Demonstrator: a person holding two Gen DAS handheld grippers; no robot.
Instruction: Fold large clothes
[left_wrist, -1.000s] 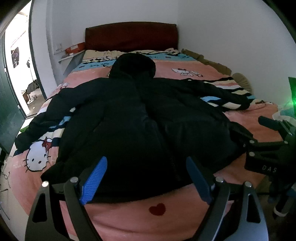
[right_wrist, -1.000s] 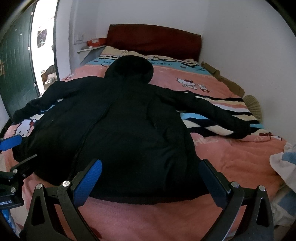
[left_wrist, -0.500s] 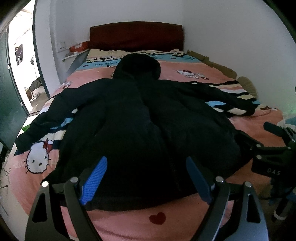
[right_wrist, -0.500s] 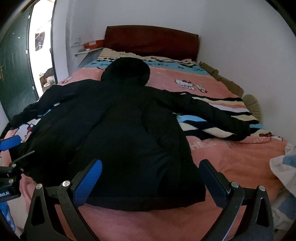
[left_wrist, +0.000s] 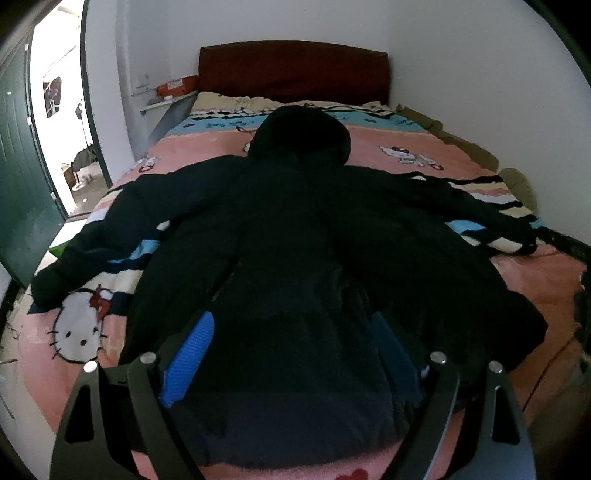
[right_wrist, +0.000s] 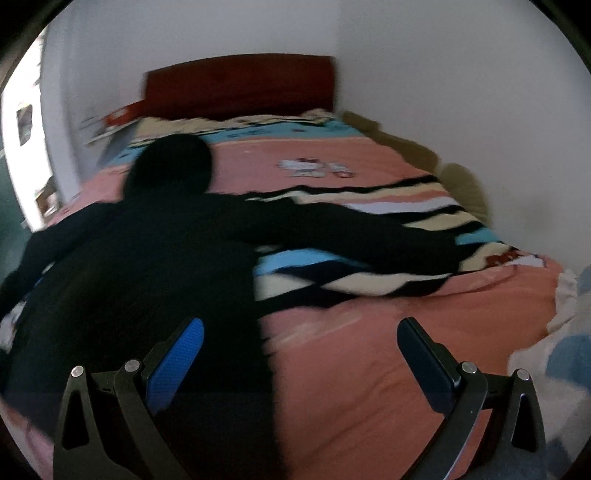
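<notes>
A black hooded coat (left_wrist: 295, 236) lay spread flat across the pink cartoon-print blanket (left_wrist: 535, 280), filling the middle of the left wrist frame, its hood pointing to the dark red headboard (left_wrist: 291, 70) at the top. One sleeve reached to the left edge of the frame above a white cat print (left_wrist: 77, 328); the other stretched right over a striped band of the blanket. In the right wrist view, which was blurred, the coat (right_wrist: 140, 266) sat in the left half of the frame, with one sleeve running right across the stripes.

The left gripper (left_wrist: 291, 358) stood at the bottom centre of its frame, its blue-padded fingers (left_wrist: 188, 365) spread wide over the coat's lower hem, clasping nothing. The right gripper (right_wrist: 299, 362) was likewise spread wide at the bottom of its frame, its left finger (right_wrist: 177, 362) in front of the coat's lower corner and its right finger over bare blanket (right_wrist: 351, 350). Whether either touched the fabric could not be told.

A green door (left_wrist: 22, 192) stood open at the left edge of the left wrist frame. Pale bundled cloth (right_wrist: 554, 350) lay at the lower right of the right wrist frame.
</notes>
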